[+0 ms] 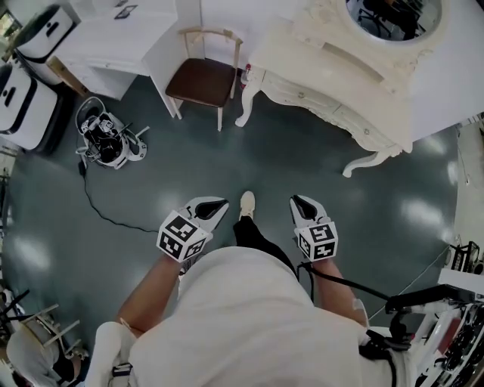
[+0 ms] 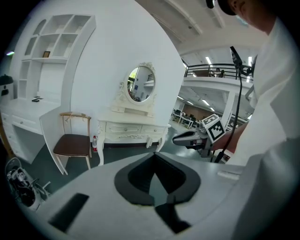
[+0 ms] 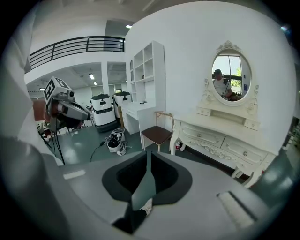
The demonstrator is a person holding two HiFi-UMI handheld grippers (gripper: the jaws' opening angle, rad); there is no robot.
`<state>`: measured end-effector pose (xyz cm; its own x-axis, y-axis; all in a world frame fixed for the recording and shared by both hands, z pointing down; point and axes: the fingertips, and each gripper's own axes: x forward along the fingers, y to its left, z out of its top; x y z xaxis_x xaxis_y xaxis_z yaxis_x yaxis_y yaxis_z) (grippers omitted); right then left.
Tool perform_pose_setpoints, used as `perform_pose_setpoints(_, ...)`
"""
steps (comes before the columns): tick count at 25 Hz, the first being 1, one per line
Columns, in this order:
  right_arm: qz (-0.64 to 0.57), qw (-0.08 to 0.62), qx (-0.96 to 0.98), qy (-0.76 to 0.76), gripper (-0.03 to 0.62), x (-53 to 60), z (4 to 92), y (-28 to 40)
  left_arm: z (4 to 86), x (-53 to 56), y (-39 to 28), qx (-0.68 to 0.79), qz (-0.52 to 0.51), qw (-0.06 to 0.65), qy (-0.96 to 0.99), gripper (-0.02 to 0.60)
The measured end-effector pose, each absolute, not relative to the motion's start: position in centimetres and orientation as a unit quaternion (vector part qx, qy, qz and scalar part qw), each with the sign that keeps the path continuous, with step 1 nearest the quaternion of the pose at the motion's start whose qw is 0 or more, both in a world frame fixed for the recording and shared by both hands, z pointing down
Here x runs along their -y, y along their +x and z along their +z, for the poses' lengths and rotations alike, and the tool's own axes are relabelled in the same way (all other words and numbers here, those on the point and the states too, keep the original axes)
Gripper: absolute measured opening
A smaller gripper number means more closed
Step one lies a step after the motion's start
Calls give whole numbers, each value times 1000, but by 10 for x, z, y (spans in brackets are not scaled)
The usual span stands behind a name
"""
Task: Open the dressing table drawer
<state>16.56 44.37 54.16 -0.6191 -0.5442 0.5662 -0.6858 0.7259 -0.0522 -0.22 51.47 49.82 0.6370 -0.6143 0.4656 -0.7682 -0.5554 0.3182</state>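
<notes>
The white carved desk (image 1: 291, 53) with the round mirror (image 1: 393, 15) stands by the wall, next to a wooden chair with a brown seat (image 1: 203, 79). Its two white drawers (image 3: 204, 136) are in the front, under the top, side by side. Both look shut. Each one has a little round knob (image 3: 244, 153) in the middle.

The left tongs (image 1: 221, 203) and the right tongs (image 1: 297, 200) are out in front of the person, over the dark green floor (image 1: 302, 174). They are well apart from the desk and touch nothing. The left tongs are closed, with the tips together and nothing in them. The right tongs are open just a crack, and only the floor shows in the gap.

The drawer looks like hard, stiff wood, so it will not bend. I think it will slide if it is pulled straight out. The knob is the best place to grab. It is small and smooth, so the tongs could slip off. Squeeze it well and pull slowly. The desk has thin curly legs (image 1: 361, 162), so a hard tug might shake it.
</notes>
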Motion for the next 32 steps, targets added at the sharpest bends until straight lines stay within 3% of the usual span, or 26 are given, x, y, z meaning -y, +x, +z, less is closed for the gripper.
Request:
perform_pose_setpoints(17,133,265,894,337,38,-136,544,118,457,-230,-36,415,149,247,863,2)
perform_pose_setpoints(32,195,234,805,509,44,85,557,66,449,-39,-157,306,169,217,911,2)
